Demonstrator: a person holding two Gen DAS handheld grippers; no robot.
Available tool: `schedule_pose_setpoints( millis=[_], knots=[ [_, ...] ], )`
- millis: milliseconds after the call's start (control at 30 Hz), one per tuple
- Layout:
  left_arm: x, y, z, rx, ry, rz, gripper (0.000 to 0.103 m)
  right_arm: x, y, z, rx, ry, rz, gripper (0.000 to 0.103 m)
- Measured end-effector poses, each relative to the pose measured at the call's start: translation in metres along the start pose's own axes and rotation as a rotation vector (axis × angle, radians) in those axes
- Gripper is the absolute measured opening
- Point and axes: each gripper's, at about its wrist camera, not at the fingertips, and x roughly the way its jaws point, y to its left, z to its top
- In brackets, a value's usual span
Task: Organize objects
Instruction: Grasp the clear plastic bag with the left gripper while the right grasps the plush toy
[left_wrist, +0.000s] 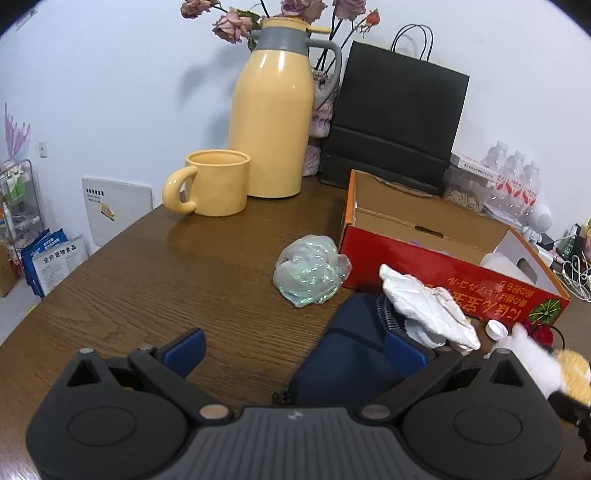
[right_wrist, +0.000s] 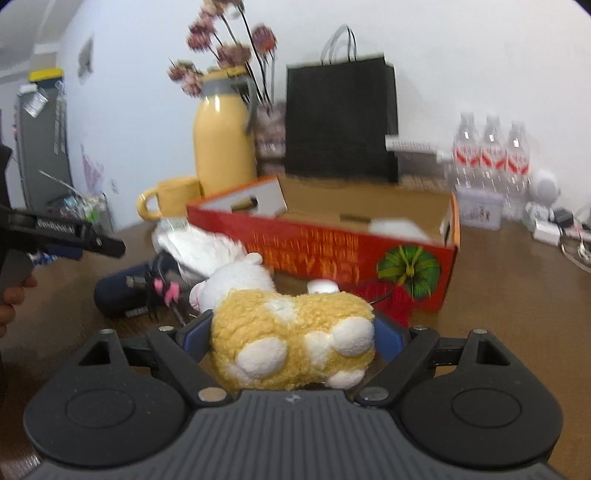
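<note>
A: The right gripper (right_wrist: 291, 345), jaws wide, clamps the plush toy (right_wrist: 291, 343) just before the red box (right_wrist: 354, 251), mid-table.

B: The left gripper (left_wrist: 295, 347) gapes empty. Pouch (left_wrist: 343, 354), white cloth (left_wrist: 424, 306) and plastic bundle (left_wrist: 308, 271) remain outside.

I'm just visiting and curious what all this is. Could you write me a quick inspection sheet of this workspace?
Surface: dark wooden table, worn grain.
Job's things: red cardboard box, open, partly filled; yellow-and-white plush toy; crumpled plastic bag; navy pouch; white cloth; bottle cap.
Clutter: yellow jug, yellow mug, black paper bag, dried flowers, water bottles.
Grippers: left gripper open over the pouch; right gripper closed around the plush toy.
Cables: white leads at the table's far right.
Surroundings: white wall, wire rack.
</note>
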Motion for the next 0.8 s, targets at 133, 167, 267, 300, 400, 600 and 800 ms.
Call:
schedule_pose_setpoints(
  millis=[133, 167, 267, 300, 400, 600, 800],
  knots=[
    [0.006, 0.009, 0.007, -0.007, -0.005, -0.018, 0.103, 0.002, 0.007, -0.005, 0.018, 0.06, -0.029, 0.089],
    [0.007, 0.012, 0.01, -0.009, -0.008, -0.021, 0.103, 0.0, 0.009, -0.004, 0.027, 0.072, -0.034, 0.089],
    [0.011, 0.018, 0.015, -0.014, -0.01, -0.027, 0.103, -0.004, 0.011, -0.004, 0.06, 0.097, -0.052, 0.088],
    [0.013, 0.021, 0.017, -0.016, -0.01, -0.031, 0.103, -0.005, 0.011, -0.003, 0.063, 0.103, -0.061, 0.088],
    [0.018, 0.025, 0.023, -0.008, -0.018, -0.039, 0.103, -0.011, 0.013, -0.004, 0.076, 0.111, -0.084, 0.088],
    [0.033, 0.021, 0.044, 0.038, -0.036, -0.043, 0.103, -0.019, 0.01, 0.0, 0.105, 0.078, -0.133, 0.088],
    [0.069, 0.011, 0.059, 0.068, 0.023, -0.083, 0.103, -0.023, 0.008, 0.01, 0.106, 0.034, -0.17, 0.088]
  ],
)
